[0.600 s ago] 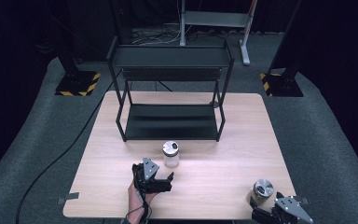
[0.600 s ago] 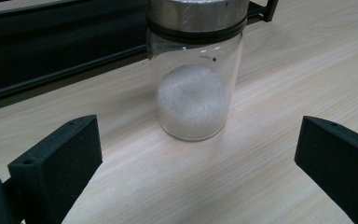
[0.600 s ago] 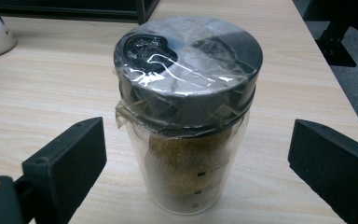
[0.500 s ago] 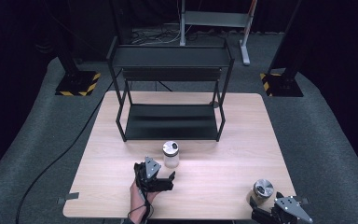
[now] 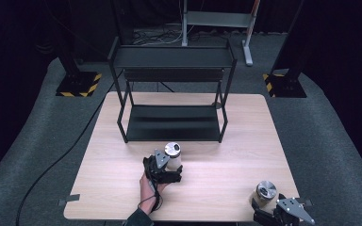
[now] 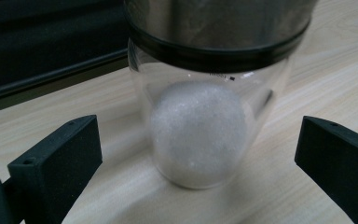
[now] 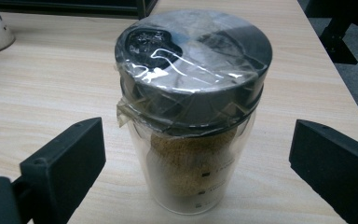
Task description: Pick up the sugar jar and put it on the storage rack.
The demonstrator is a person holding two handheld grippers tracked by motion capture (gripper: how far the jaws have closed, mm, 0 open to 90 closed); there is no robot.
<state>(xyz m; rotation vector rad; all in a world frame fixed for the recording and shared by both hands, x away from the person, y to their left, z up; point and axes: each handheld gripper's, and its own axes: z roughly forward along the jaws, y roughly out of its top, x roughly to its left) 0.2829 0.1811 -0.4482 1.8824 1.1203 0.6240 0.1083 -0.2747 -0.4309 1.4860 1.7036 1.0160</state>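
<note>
A wooden table (image 5: 226, 141) is seen from above, set on grey carpet in a dark room. A black two-level metal shelf (image 5: 172, 75) stands on the far half of the table.

Left gripper (image 5: 167, 167): held by a hand (image 5: 148, 186) near the table's middle, just in front of the shelf. A glass jar with white powder (image 5: 173, 155) stands upright on the table at the gripper's tip. In the left gripper view the jar with white powder (image 6: 205, 126) is seen between the two black jaws, which are spread wide, with clear gaps on both sides; nothing is gripped. The jar's metal lid and dark collar are seen at the top of that view, and the white contents are heaped in the lower part of the glass.

Right gripper (image 5: 271, 214): seen at the near right corner of the table, its grey plate on top. A second jar, with brown powder (image 5: 265, 193), stands upright just ahead of it. In the right gripper view the jar with brown powder (image 7: 193, 116) is seen between the jaws, which are likewise spread wide and are not touching the glass. Its dark lid is wrapped in clear film with a strip of tape at the rim. Small printed marks are visible on the glass but cannot be read.

The two jars are well apart. An edge of the white jar is glimpsed at the upper left of the right gripper view.
</note>
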